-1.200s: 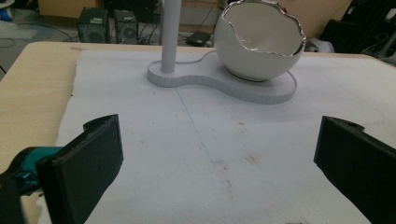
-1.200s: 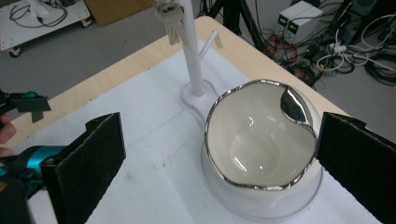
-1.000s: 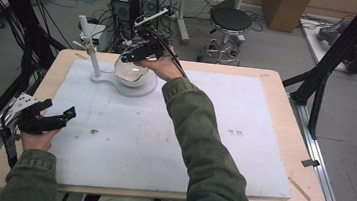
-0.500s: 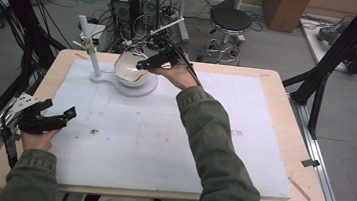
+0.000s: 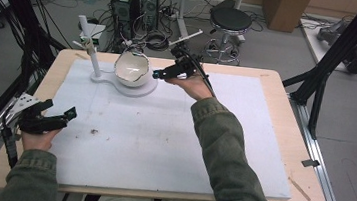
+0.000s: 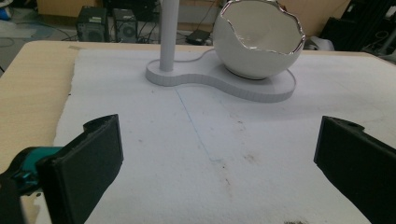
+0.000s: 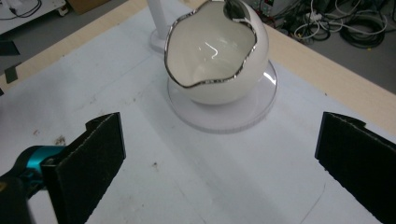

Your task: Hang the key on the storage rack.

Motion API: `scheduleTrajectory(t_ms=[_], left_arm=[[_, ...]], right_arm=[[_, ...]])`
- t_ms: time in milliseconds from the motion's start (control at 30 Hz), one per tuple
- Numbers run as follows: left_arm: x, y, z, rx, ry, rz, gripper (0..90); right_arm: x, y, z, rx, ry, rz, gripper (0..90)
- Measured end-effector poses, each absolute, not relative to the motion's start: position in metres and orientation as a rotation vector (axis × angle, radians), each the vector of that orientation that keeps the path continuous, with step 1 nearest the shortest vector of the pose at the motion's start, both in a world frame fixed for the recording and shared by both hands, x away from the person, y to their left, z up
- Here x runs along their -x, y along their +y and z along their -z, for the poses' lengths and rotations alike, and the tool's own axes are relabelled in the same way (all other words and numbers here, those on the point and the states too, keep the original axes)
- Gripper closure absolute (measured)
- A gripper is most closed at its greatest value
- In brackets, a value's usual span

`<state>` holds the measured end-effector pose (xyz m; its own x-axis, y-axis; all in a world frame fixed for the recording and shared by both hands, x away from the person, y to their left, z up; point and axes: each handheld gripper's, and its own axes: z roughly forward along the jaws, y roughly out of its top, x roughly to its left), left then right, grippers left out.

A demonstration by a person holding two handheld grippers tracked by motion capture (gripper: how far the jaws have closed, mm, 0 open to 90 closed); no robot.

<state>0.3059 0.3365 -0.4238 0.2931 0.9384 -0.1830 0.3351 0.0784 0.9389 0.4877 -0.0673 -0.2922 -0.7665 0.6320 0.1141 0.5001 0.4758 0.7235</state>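
White ceramic egg-shaped bowl with a jagged silver rim (image 5: 131, 69): upper left of centre in the high view, seated on the round end of a flat white base plate (image 5: 137, 89), its opening tilted toward the lower left of that frame. A slim white upright post (image 5: 87, 45) rises from the narrower end of the same plate, to the left of the bowl. Plate and bowl rest on a white foam sheet (image 5: 172, 140) that covers most of the pale wooden table (image 5: 288, 92).

My right gripper (image 5: 161, 73): upper centre of the high view, just right of the bowl and close to its side, held in my hand with my green sleeve (image 5: 221, 150) running down to the bottom edge. In the right gripper view the bowl (image 7: 217, 58) sits at upper centre, and my two black jaws stand wide apart at the lower corners with nothing between them.

My left gripper (image 5: 59, 118): lower left of the high view, near the foam sheet's left edge, well apart from the bowl. In the left gripper view the bowl (image 6: 261, 39) lies at upper right, the post (image 6: 168, 35) at upper centre; the jaws are spread wide and empty. Small dark specks (image 5: 94, 132) mark the foam just right of this gripper.
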Motion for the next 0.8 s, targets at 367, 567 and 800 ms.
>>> scheduleTrajectory(t_ms=[367, 567, 800], left_arm=[[-0.306, 0.336, 0.424, -1.473, 1.244, -0.697, 1.7], [-0.305, 0.336, 0.423, -1.477, 1.243, -0.698, 1.7], [-0.306, 0.336, 0.424, -1.482, 1.245, -0.699, 1.7]], right_arm=[[-0.478, -0.096, 0.303, -1.036, 2.534, -1.150, 0.6], [-0.466, -0.115, 0.311, -1.053, 2.520, -1.133, 0.6], [-0.452, -0.145, 0.309, -1.088, 2.477, -1.126, 0.6]])
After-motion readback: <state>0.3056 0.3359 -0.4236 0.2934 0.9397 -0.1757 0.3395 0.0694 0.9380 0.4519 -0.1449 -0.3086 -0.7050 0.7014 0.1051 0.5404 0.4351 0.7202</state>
